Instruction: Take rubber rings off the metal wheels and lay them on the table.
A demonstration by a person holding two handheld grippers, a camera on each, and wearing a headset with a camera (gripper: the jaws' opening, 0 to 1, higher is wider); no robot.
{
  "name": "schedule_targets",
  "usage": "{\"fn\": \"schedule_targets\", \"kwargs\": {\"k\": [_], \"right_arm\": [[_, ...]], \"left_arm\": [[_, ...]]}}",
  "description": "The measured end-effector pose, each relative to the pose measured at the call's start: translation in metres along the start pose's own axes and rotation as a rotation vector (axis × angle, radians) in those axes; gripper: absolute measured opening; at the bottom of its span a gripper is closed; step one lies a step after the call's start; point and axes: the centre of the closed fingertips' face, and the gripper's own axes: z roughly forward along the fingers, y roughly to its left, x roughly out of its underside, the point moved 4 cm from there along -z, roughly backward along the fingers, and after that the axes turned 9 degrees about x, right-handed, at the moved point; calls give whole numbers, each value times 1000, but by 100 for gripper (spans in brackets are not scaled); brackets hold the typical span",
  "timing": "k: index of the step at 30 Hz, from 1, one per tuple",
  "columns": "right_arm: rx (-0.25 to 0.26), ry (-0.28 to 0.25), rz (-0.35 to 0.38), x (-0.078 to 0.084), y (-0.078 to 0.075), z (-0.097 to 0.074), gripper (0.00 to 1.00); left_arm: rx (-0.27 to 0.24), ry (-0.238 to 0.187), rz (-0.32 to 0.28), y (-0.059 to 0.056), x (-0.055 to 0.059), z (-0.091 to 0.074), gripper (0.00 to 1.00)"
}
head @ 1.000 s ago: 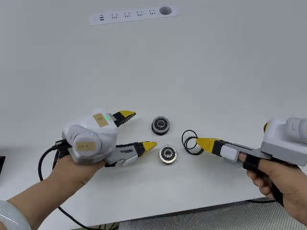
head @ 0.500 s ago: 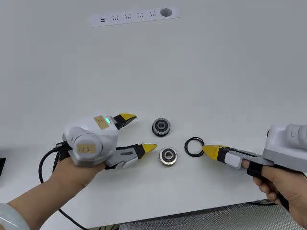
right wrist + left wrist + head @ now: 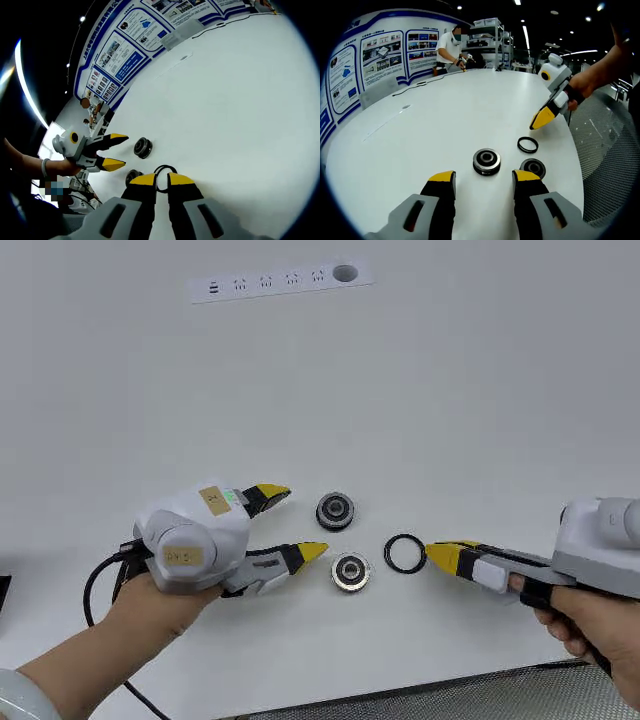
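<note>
Left tongs (image 3: 303, 520) spread | right tongs (image 3: 432, 548) pressed together beside rubber ring (image 3: 405, 553) | metal wheels (image 3: 335, 510) between | power strip (image 3: 280, 280) far

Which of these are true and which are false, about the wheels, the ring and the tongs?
1. Two metal wheels lie on the table. True.
2. The left tongs are shut tight. False: their jaws stand wide apart, holding nothing.
3. A black rubber ring lies flat on the table, just in front of the right tongs. True.
4. The power strip lies between the two wheels. False: it lies far off at the back of the table.
</note>
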Motion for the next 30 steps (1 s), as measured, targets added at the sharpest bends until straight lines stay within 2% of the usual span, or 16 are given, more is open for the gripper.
{"fn": "schedule_targets", "kwargs": {"k": [4,8,16,24,30], "right_arm": [[-19,-5,-14,-7,10,8,10],[-38,-11,-28,-13,18,18,11],[-73,-14,-43,-23,30,35,11],[-95,5,-50,-23,36,49,12],[-103,10,-45,-24,38,57,13]], "left_arm": [[3,-4,0,1,-6,3,44],[11,-9,2,1,-10,6,36],[28,-8,11,-1,-16,15,27],[47,9,25,-3,-18,26,23],[52,35,34,-1,-15,31,19]]}}
